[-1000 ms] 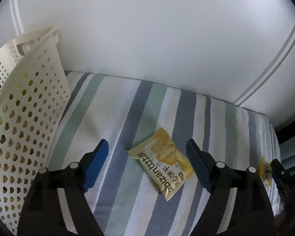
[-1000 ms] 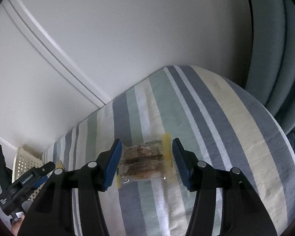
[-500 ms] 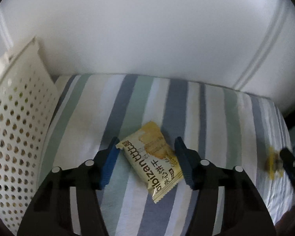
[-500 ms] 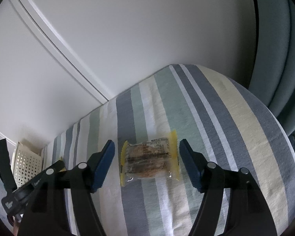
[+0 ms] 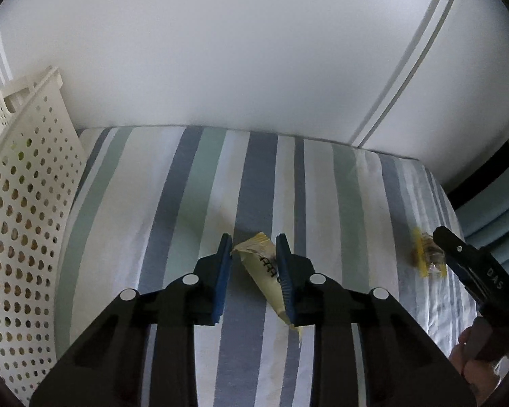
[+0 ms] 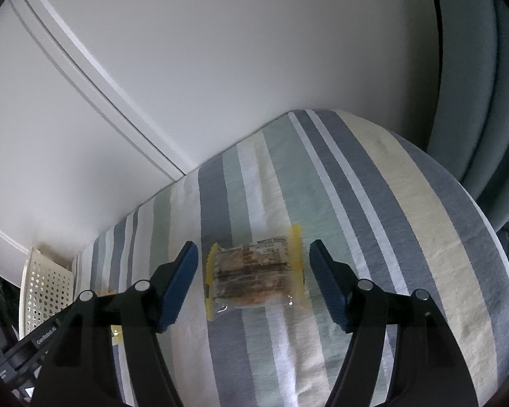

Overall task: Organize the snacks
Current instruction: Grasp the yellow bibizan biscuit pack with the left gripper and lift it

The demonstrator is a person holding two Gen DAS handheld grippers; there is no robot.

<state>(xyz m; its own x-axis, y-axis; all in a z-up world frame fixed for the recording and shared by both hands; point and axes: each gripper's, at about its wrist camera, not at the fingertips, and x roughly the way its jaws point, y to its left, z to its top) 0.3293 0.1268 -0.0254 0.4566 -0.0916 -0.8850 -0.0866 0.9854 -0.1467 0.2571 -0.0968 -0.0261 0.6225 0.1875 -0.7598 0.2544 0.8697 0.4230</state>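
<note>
My left gripper (image 5: 253, 251) is shut on a pale yellow snack packet (image 5: 264, 271), which is folded and tilted between the blue pads above the striped cloth (image 5: 193, 203). A white perforated basket (image 5: 20, 224) stands at the left and shows small in the right wrist view as the basket (image 6: 45, 288). My right gripper (image 6: 252, 264) is open and straddles a clear packet of brown snack with yellow ends (image 6: 254, 278), lying flat on the cloth, untouched by either pad. That clear packet (image 5: 427, 256) also appears at the right of the left wrist view.
A white wall (image 5: 254, 51) with grey moulding lines backs the striped surface. Grey-blue curtains (image 6: 475, 84) hang at the right past the surface's edge. A hand (image 5: 471, 366) holds the right gripper's body at the lower right of the left wrist view.
The left gripper closed on the yellow packet, crumpling and tilting it upward. The right gripper widened from near the clear packet's ends to fully open around it.
</note>
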